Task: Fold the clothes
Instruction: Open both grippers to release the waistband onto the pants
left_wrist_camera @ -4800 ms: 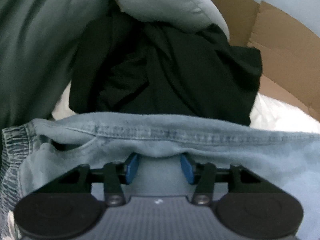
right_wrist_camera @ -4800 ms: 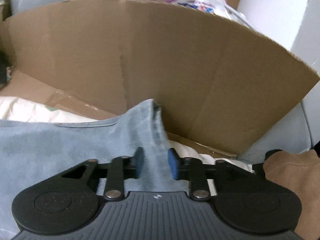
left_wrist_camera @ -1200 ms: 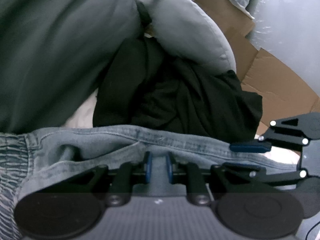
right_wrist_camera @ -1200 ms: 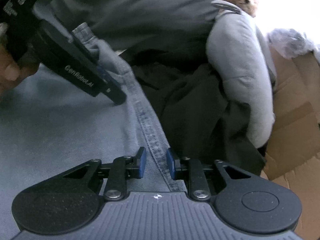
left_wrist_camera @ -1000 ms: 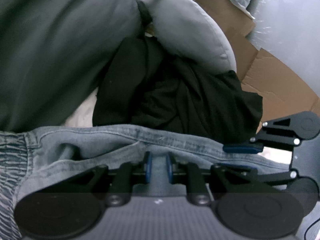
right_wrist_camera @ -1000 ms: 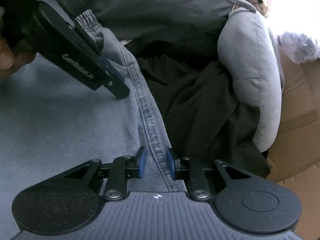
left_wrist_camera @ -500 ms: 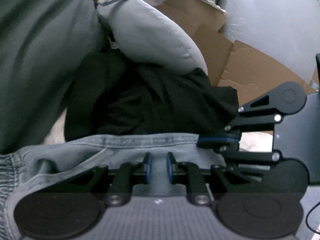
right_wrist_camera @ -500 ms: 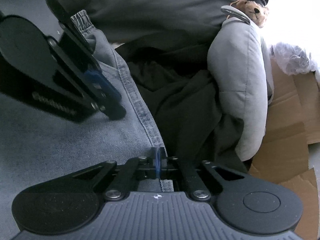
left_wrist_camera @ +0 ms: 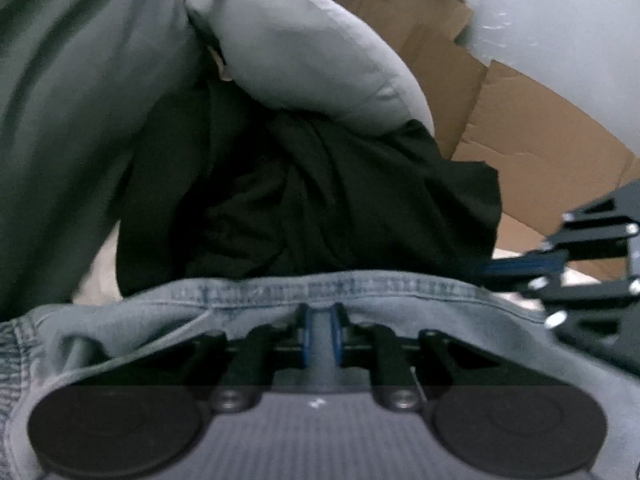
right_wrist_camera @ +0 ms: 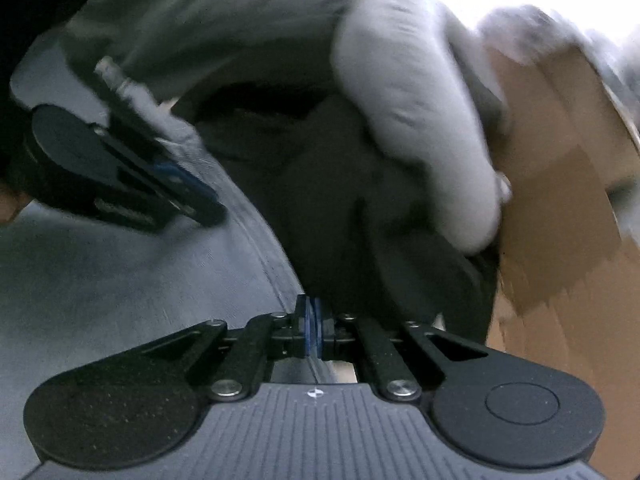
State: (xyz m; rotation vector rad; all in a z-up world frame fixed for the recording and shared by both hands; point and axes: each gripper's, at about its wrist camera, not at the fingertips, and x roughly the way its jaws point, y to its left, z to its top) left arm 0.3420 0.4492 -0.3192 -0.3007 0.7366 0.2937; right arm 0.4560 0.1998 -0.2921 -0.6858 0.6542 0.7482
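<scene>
A light blue denim garment (left_wrist_camera: pixel 248 312) lies across the bottom of the left wrist view, its stitched hem running left to right. My left gripper (left_wrist_camera: pixel 320 336) is shut on a fold of that denim just below the hem. In the right wrist view the same denim garment (right_wrist_camera: pixel 120 280) fills the lower left, and my right gripper (right_wrist_camera: pixel 311 330) is shut on its stitched edge, blue pads pressed together. The left gripper (right_wrist_camera: pixel 188 200) shows at the left of that view, and the right gripper (left_wrist_camera: pixel 532 268) at the right of the left wrist view.
A black garment (left_wrist_camera: pixel 320 200) is heaped behind the denim. A grey padded cushion (left_wrist_camera: pixel 312 56) rests above it, and a dark green cloth (left_wrist_camera: pixel 72 100) fills the left. Brown cardboard (left_wrist_camera: pixel 532 140) stands at the right, also in the right wrist view as cardboard (right_wrist_camera: pixel 560 200).
My right gripper closed on the denim hem, then moved away to the right and rolled; its view is now blurred. The left gripper kept its grip on the denim.
</scene>
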